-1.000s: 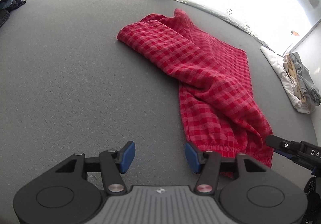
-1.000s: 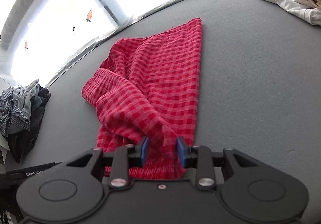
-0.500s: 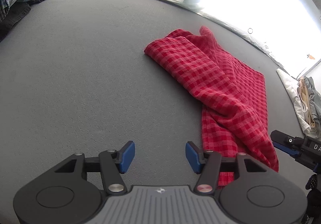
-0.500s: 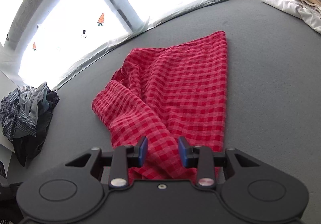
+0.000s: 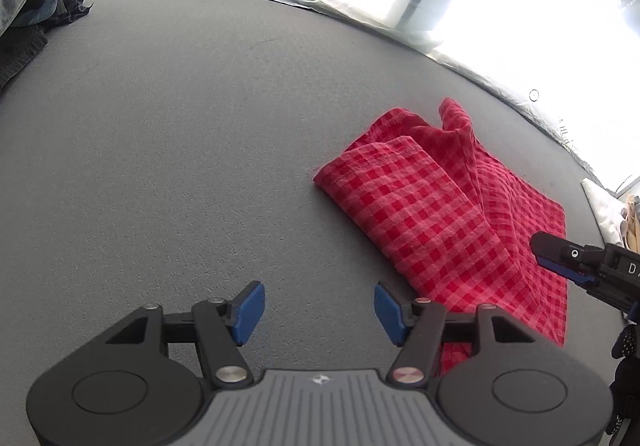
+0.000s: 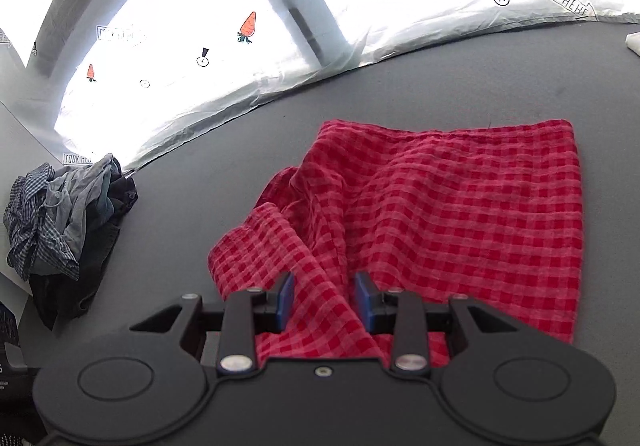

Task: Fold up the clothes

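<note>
red check cloth pinched by the right gripper, left gripper spread over bare mat

left wrist view: the left gripper (image 5: 319, 313) hangs over the grey mat (image 5: 168, 150) with its blue pads (image 5: 249, 312) well apart. its jaws are opening and nothing lies between them, only bare mat. the red cloth (image 5: 436, 214) lies to the right of it on the mat, a checked piece with a rumpled fold standing up at its far end and a flatter part running toward the right edge. its near corner passes behind the left gripper's right finger; whether they touch i cannot tell. the right gripper (image 5: 576, 266) comes in from the right edge, over the cloth's near right part. a heap (image 5: 36, 2) of grey and dark clothes sits at the far left corner of the mat. a bit of a pale stack (image 5: 612, 210) shows at the right edge. bright windows run along the back.

right wrist view: the right gripper (image 6: 325, 300) is pinching the cloth (image 6: 460, 214). a raised ridge of the fabric runs between its blue pads (image 6: 286, 296), which press on it from both sides. from there the cloth spreads away, flat and squarish to the right, bunched in folds to the left. the heap (image 6: 60, 222) lies at the left by the mat's (image 6: 400, 86) edge, well apart from the cloth. carrot stickers (image 6: 248, 26) show on the window.
</note>
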Demonstrator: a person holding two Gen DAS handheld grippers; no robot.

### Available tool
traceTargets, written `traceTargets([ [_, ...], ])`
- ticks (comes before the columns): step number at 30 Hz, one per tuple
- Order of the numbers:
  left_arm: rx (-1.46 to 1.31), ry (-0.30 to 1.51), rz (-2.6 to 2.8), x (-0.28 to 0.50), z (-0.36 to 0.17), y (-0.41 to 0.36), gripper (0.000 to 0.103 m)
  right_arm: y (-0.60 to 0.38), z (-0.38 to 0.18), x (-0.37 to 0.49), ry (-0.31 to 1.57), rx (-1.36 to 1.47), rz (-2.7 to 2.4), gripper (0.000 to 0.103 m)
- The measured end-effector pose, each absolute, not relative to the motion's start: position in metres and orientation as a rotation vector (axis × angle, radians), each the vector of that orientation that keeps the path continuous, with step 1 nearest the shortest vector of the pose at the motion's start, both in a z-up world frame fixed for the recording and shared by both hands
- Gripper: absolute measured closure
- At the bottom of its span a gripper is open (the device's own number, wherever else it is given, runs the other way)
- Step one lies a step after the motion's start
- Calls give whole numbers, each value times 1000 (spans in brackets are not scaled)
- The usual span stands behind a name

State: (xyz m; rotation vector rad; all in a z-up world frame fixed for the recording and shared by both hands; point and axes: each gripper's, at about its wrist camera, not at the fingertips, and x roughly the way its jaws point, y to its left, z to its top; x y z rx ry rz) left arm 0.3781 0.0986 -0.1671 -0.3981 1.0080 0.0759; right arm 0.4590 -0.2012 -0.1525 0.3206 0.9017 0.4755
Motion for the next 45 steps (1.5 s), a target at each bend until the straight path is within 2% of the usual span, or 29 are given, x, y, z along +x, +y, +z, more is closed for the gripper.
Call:
traceTargets([
  [5, -409, 1044, 74, 423, -174, 105, 41, -171, -161, 497, 931, 322, 533, 68],
  [11, -377, 1076, 51, 442, -183, 101, 41, -143, -179, 528, 986, 335, 586, 69],
  [18, -344, 1074, 17, 449, -184, 96, 29, -128, -198, 548, 1059, 334, 593, 69],
  [21, -348, 1074, 21, 449, -183, 97, 29, -130, -195, 546, 1032, 335, 605, 94],
  [24, -359, 1072, 40, 448, -181, 97, 29, -139, -185, 541, 978, 345, 620, 100],
  [36, -334, 989, 40, 426, -152, 67, 29, -217, -132, 531, 758, 433, 532, 101],
  [45, -314, 984, 53, 415, -151, 39, 29, -330, -129, 527, 655, 532, 286, 102],
])
